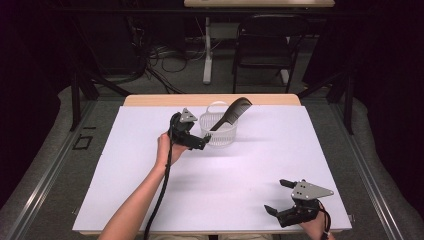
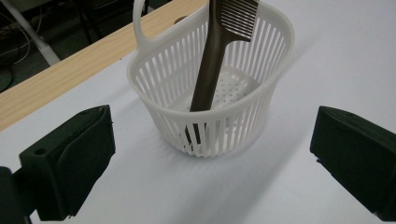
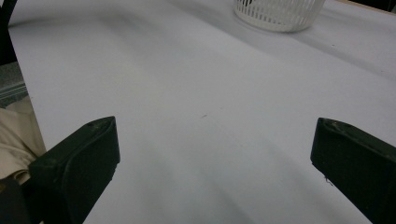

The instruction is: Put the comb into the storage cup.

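A white slatted basket (image 1: 219,131) (image 2: 261,60) stands near the back middle of the white table sheet. A dark comb (image 1: 231,113) (image 2: 210,60) leans in it, handle down and teeth sticking out over the rim. My left gripper (image 1: 206,138) (image 2: 212,163) sits just left of the basket, open, jaws wide apart with nothing between them, a short way off the basket wall. My right gripper (image 1: 280,196) (image 3: 215,163) rests open near the front right corner over bare sheet. The basket's base (image 3: 279,13) shows far off in the right gripper view.
The white sheet (image 1: 215,175) covers the table; a strip of wooden edge (image 1: 160,100) shows at the back. Beyond it stand a black chair (image 1: 265,45) and a table leg (image 1: 207,50) among floor cables. A beige cloth (image 3: 14,135) lies at the left in the right gripper view.
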Tool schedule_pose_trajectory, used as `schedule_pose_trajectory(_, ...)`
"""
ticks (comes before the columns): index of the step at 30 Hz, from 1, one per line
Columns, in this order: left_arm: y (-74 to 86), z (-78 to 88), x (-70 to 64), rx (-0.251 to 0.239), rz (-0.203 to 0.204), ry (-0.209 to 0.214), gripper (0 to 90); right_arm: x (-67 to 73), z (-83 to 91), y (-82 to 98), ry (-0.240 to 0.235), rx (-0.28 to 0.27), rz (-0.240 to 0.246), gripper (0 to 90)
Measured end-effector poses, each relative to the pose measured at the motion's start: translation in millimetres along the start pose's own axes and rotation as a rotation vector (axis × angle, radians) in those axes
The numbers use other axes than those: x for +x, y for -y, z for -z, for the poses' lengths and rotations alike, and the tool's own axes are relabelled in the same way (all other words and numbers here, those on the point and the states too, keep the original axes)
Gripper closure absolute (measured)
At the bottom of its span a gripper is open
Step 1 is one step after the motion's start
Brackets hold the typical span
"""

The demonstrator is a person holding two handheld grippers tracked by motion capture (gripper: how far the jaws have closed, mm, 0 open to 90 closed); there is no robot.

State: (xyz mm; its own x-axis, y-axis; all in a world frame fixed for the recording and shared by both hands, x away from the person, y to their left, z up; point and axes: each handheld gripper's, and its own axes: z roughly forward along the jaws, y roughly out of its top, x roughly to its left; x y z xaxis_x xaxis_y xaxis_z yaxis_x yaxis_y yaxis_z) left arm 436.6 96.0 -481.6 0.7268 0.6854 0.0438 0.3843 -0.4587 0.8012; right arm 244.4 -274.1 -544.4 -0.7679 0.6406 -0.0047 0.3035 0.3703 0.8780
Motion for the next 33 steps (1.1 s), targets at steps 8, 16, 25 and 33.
schedule_pose_trajectory(8, 15.4, 12.9, -5.2, -0.006, -0.013, 0.015, 0.1, 0.1, 0.2, -0.1, 0.001, 0.0, 0.001, 1.0)
schedule_pose_trajectory(16, 35.4, 19.6, -7.0, 0.004, 0.006, 0.015, 0.1, 0.3, 0.1, -0.3, 0.0, 0.003, 0.003, 1.0)
schedule_pose_trajectory(25, 50.6, 24.9, -10.3, -0.002, 0.018, 0.01, 0.1, -0.3, -0.3, 0.2, 0.0, 0.003, 0.006, 1.0)
schedule_pose_trajectory(33, 55.5, 33.2, -12.9, -0.008, 0.022, 0.003, 0.2, -1.4, 0.3, 1.5, -0.001, 0.004, 0.0, 1.0)
